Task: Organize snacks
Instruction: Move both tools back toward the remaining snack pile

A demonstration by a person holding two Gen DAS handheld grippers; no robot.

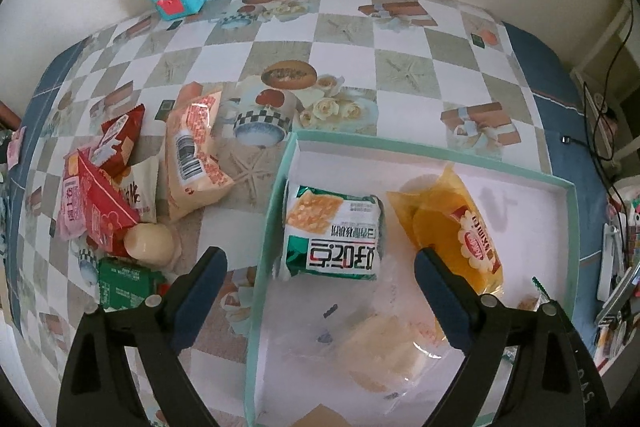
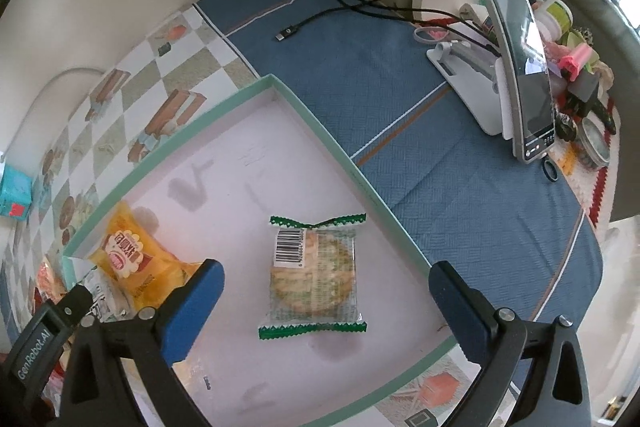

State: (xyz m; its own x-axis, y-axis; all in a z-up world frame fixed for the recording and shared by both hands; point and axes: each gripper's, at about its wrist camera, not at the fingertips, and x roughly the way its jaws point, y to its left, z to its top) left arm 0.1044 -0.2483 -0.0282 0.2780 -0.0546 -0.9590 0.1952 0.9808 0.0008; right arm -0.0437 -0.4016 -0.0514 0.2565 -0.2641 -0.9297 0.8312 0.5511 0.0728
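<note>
Below both cameras lies the shallow white cardboard tray with a mint-green rim (image 1: 516, 169) (image 2: 352, 163), and every place here is told from it; it rests on a table under a checked oilcloth printed with bread and roses (image 1: 348, 39).

Over the tray's left wall the left gripper (image 1: 320, 267) hangs with its jaws spread wide and nothing pressed between them; one blue-padded finger (image 1: 200, 291) stands outside the wall above the oilcloth, the other inside the tray just beside a yellow packet with a red flower-shaped label (image 1: 460, 227) (image 2: 132, 259); whether that finger touches the packet I cannot tell. Between the fingers, on the tray floor, lies a green-and-white cracker pack with bold black lettering (image 1: 336, 231); nearer the camera lies a clear wrapper with a pale round cake inside (image 1: 384, 351).

Over the tray's right part the right gripper (image 2: 326, 293) likewise stands fully spread, gripping nothing; a clear packet with green zigzag ends holding a round cracker (image 2: 314, 275) lies flat on the tray floor between its fingers, apart from both pads.

Left of the tray, on the oilcloth, a loose heap of red, pink and cream snack packets (image 1: 120, 183) waits outside it; a green pack (image 1: 124, 285) lies nearest the left finger.
</note>
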